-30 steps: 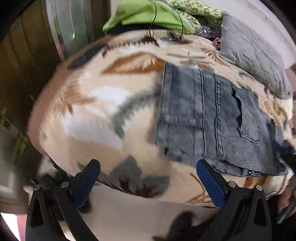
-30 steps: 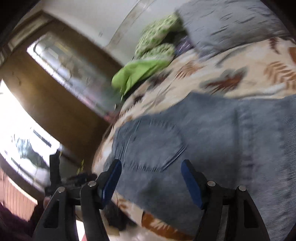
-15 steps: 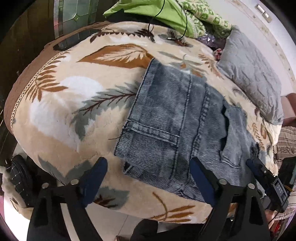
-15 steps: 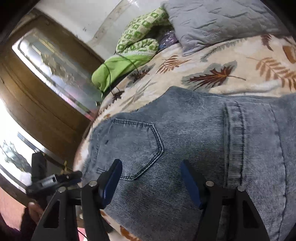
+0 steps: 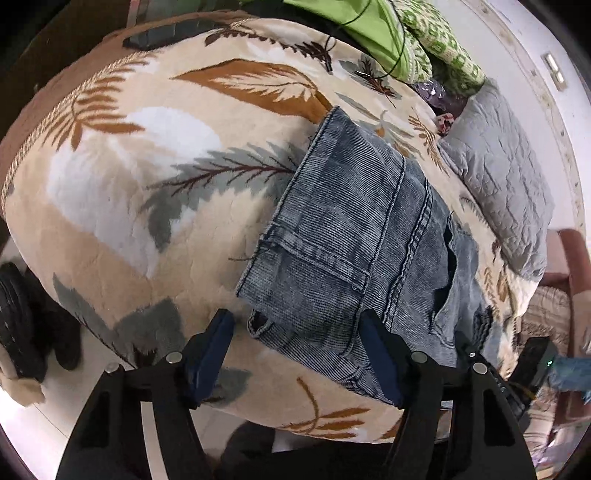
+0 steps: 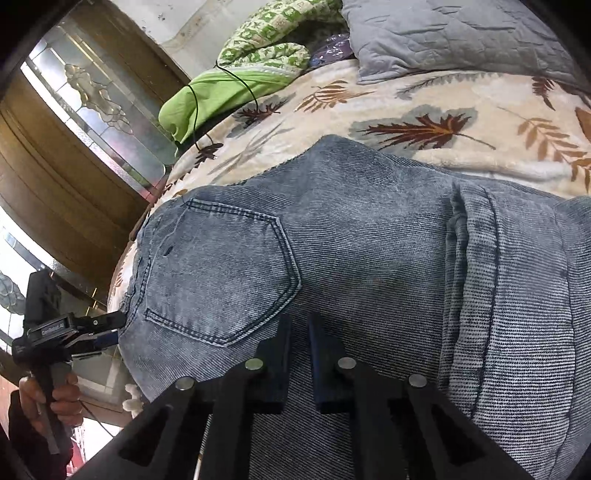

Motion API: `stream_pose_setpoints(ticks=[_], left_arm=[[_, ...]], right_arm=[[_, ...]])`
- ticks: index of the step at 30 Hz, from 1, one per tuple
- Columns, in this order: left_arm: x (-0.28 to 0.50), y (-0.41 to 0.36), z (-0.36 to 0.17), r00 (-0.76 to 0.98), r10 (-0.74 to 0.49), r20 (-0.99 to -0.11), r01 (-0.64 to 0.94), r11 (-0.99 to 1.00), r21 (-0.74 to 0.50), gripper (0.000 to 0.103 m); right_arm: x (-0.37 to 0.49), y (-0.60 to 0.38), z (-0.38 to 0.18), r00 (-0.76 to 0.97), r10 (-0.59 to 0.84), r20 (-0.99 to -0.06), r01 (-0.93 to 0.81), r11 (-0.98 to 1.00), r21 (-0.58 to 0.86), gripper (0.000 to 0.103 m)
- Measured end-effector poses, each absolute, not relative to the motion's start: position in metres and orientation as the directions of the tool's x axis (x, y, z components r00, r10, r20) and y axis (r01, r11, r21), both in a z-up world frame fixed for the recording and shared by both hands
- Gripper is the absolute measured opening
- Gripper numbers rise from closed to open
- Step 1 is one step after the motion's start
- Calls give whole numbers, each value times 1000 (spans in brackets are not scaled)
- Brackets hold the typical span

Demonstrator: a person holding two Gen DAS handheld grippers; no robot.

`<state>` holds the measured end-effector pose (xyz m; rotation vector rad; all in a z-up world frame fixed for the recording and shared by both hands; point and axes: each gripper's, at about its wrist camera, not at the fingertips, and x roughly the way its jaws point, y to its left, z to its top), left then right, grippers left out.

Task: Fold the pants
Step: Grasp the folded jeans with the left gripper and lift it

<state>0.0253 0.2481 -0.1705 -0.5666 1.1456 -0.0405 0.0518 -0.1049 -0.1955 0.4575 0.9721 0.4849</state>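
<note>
Blue-grey corduroy-look denim pants (image 5: 354, 236) lie folded on a leaf-patterned blanket (image 5: 155, 177) over the bed. My left gripper (image 5: 299, 350) is open, its blue pads straddling the folded near edge of the pants by the hems. In the right wrist view the pants (image 6: 369, 251) fill the frame, back pocket (image 6: 221, 273) up. My right gripper (image 6: 299, 343) has its jaws nearly closed, apparently pinching denim just below the pocket. The left gripper (image 6: 110, 328) also shows there at the pants' left edge.
A grey quilted pillow (image 5: 498, 173) and green clothes with a black cable (image 5: 373, 33) lie at the far side of the bed. A wooden door with glass panels (image 6: 74, 122) stands beyond the bed. The bed edge drops to the floor (image 5: 44, 424) below the left gripper.
The right gripper's jaws closed from wide open onto the denim below the pocket. The left gripper moved in closer to the folded edge of the pants and stays open.
</note>
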Motion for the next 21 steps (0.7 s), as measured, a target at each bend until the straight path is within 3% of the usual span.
stream_pose_setpoints(ticks=[11,13,15,18,21], left_arm=[[30,244,-172,419,-354,-836,-272,830,-487,71],[34,247,-171,440,-338,-832,-290,823,-488,64],[36,247,-169,463,-316,-828,-284,832,-476,46],[37,248,-170,484,-307,-819,-297,823,-484,27],[39,245,-170,499,-296,-814,-297,824,-482,22]], right_arm=[[59,-105,-194,458,585,-669,-152,794,589,10],[59,-104,-195,462,585,-666,-156,793,589,10],[58,-105,-196,467,592,-657,-147,785,602,10],[54,-106,-197,486,597,-638,-163,779,605,11],[47,-106,-198,507,598,-621,-192,780,595,11]])
